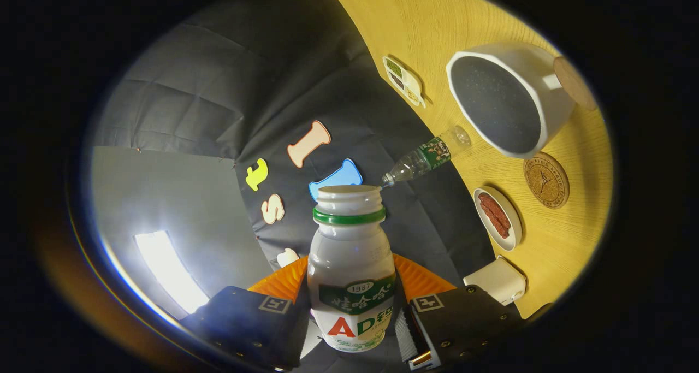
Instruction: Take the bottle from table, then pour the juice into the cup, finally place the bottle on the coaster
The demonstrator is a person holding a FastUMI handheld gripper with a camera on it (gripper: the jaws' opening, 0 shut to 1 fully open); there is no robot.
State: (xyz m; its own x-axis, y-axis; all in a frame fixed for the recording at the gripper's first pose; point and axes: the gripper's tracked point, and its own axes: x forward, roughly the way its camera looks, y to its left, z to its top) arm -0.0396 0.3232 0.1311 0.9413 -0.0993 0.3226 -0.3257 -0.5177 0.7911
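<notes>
Here the bottle (351, 264) sits between the gripper's (352, 321) two fingers, both pressing on its labelled lower body, so the gripper is closed on it. The bottle's long axis runs straight ahead along the fingers, its open, capless mouth pointing away from them toward the booth's dark wall. The whole view is rolled, so the table (480, 29) stands as a slanted plane off to the right of the fingers; this suggests the bottle is lifted and tipped over sideways rather than upright.

Beyond the mouth and to the right lies the cup (505, 102), a wide white vessel with a dark inside, its opening turned toward the gripper. The cup lies well to the right of the mouth, not in line with it, so I judge pouring would need the mouth carried rightward over the rim. I cannot tell whether juice is flowing.

Just below the cup, nearer the fingers, lies the round coaster (546, 179), bare. A clear plastic bottle (427, 157) stands between the mouth and the cup. A small dish with red pieces (497, 218), a white box (496, 280) and a divided snack tray (404, 81) also rest on the table.
</notes>
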